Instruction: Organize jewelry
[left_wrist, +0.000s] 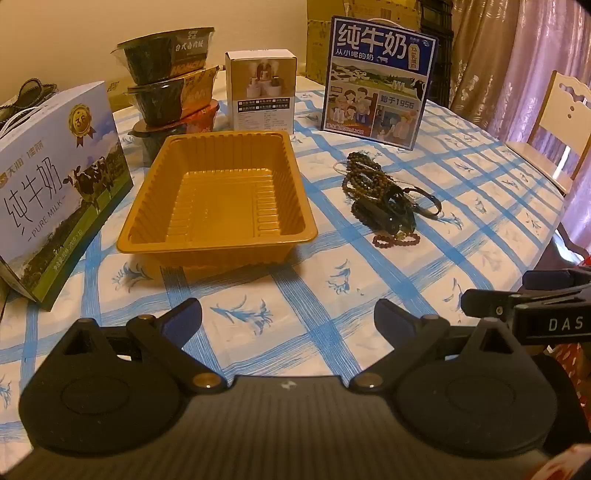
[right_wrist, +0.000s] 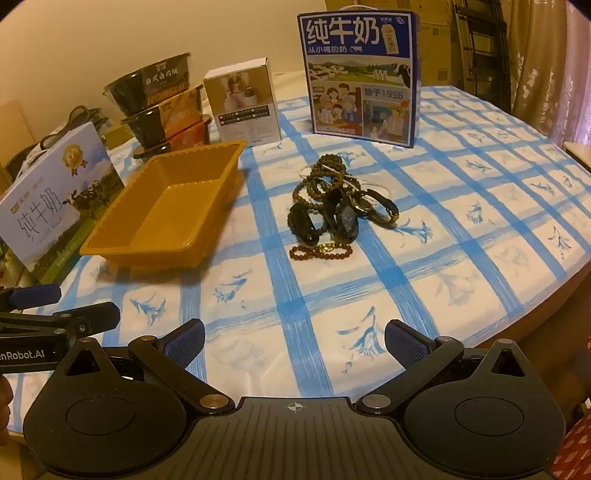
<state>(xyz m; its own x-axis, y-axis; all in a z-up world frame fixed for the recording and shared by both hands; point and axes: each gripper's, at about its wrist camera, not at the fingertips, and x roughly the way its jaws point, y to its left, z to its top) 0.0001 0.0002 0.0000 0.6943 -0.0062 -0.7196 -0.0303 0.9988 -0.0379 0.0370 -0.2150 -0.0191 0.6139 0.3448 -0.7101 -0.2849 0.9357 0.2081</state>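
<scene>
A heap of jewelry lies on the blue-checked tablecloth: dark bead bracelets, black wristbands and a reddish bead bracelet at its near edge. It also shows in the right wrist view. An empty gold plastic tray stands to its left, also in the right wrist view. My left gripper is open and empty, hovering near the table's front edge. My right gripper is open and empty, well short of the heap.
A white milk carton box stands left of the tray. Stacked food bowls, a small white box and a blue milk box stand behind. A chair is at the far right. The table edge curves round on the right.
</scene>
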